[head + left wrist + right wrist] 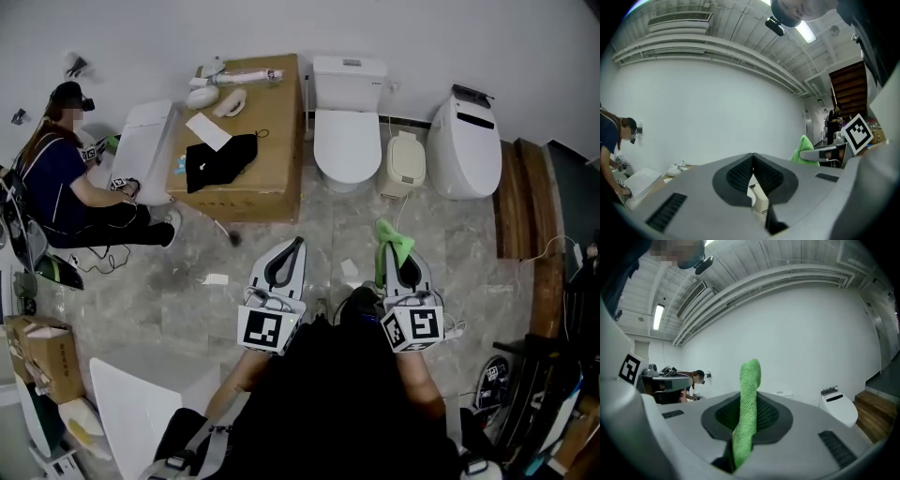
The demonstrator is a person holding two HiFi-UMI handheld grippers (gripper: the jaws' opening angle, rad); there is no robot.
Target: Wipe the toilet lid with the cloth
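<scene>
A white toilet with a tank stands against the far wall, its lid (pixel 347 141) closed. My right gripper (pixel 384 247) is shut on a green cloth (pixel 396 244) and hovers above the floor well short of that toilet. In the right gripper view the cloth (pixel 749 404) sticks up from between the closed jaws of the right gripper (pixel 751 423). My left gripper (pixel 299 242) is level with it to the left, its jaws together and holding nothing. Its own view shows the left gripper (pixel 753 157) shut at the tips, with the cloth (pixel 803 146) off to the right.
A small beige toilet (pixel 405 161) and a white smart toilet (pixel 464 145) stand right of the tank toilet. A big cardboard box (pixel 267 183) with a black cloth (pixel 220 159) on top sits to its left. A person (pixel 66 178) sits at far left. Wooden steps (pixel 525 197) rise at right.
</scene>
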